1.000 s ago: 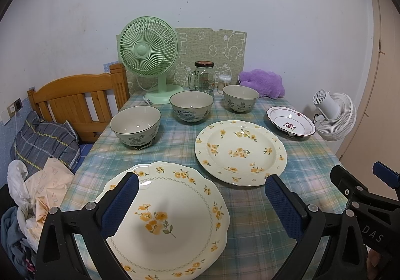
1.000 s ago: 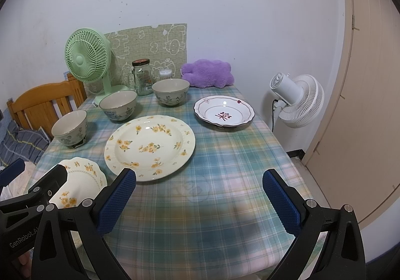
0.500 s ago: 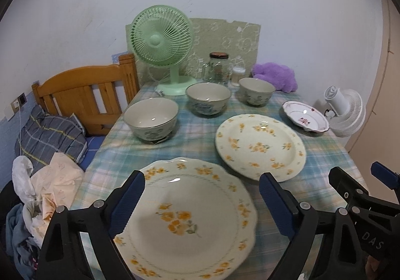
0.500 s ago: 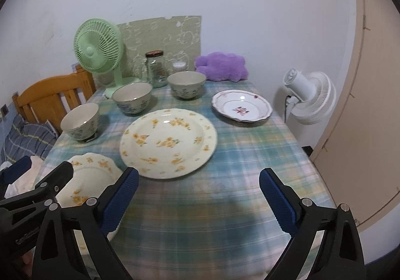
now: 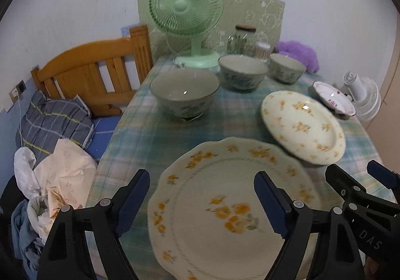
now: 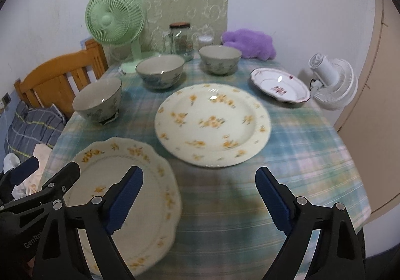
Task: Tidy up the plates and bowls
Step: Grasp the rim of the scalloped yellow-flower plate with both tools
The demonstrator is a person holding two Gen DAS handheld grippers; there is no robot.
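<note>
A scalloped cream plate with yellow flowers [image 5: 225, 207] [image 6: 120, 195] lies at the table's near left. My left gripper [image 5: 201, 201] hovers over it, jaws wide and closing, pads not pressing on anything. A round yellow-flowered plate [image 5: 302, 124] [image 6: 212, 124] sits mid-table. My right gripper [image 6: 197, 198] hangs above bare cloth just right of the scalloped plate, jaws closing with nothing between them. Three grey-green bowls stand in a row: near [image 5: 183, 91] [image 6: 98, 98], middle [image 5: 242, 71] [image 6: 160, 72], far [image 5: 287, 67] [image 6: 220, 58]. A small red-trimmed plate [image 5: 332, 99] [image 6: 280, 86] sits at the right.
A green fan [image 5: 186, 7] [image 6: 115, 17], a glass jar [image 6: 181, 37] and a purple plush [image 6: 250, 42] stand along the back wall. A white fan [image 6: 335, 82] sits off the table's right edge. A wooden headboard [image 5: 92, 74] and bedding lie left of the plaid tablecloth [image 6: 287, 155].
Both grippers have moved forward and lower toward the table, so plates and bowls loom larger. Both pairs of jaws have narrowed somewhat. No dish has moved.
</note>
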